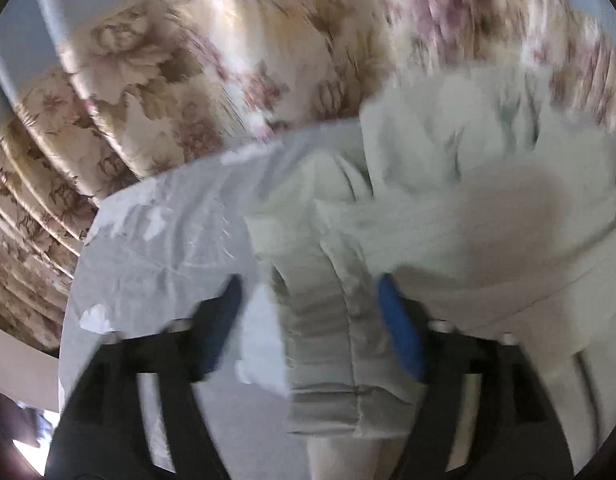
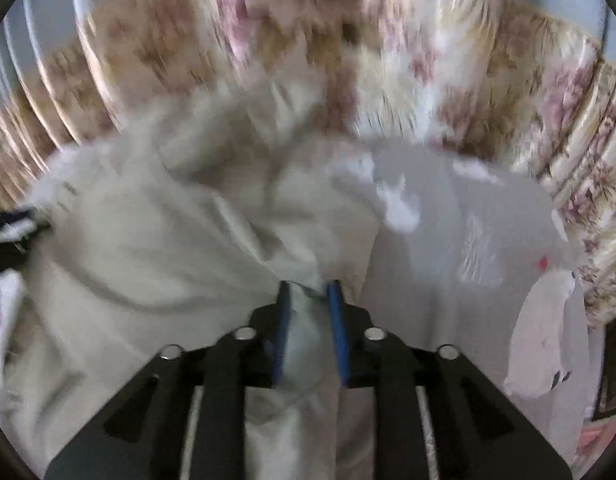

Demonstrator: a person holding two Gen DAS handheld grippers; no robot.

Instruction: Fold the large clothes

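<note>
1. Floral curtain in beige and pink, pleated (image 1: 211,72) – fills the background of both wrist views, heavily motion-blurred.
2. Pale grey-white crinkled plastic sheet covering the table (image 1: 159,240) – spread under everything; it also shows on the right side of the right wrist view (image 2: 468,240).
3. Large cream-white cloth garment with a ribbed cuff or hem (image 1: 448,208) – bunched on the sheet, spanning between the two grippers; in the right view it piles up left of centre (image 2: 155,232).
4. Left gripper (image 1: 312,300) – black frame, blue pads, jaws wide apart, with the ribbed band lying between them, touching neither pad clearly.
5. Right gripper (image 2: 311,296) – jaws drawn close, pinching a fold of the garment between the blue pads.
</note>
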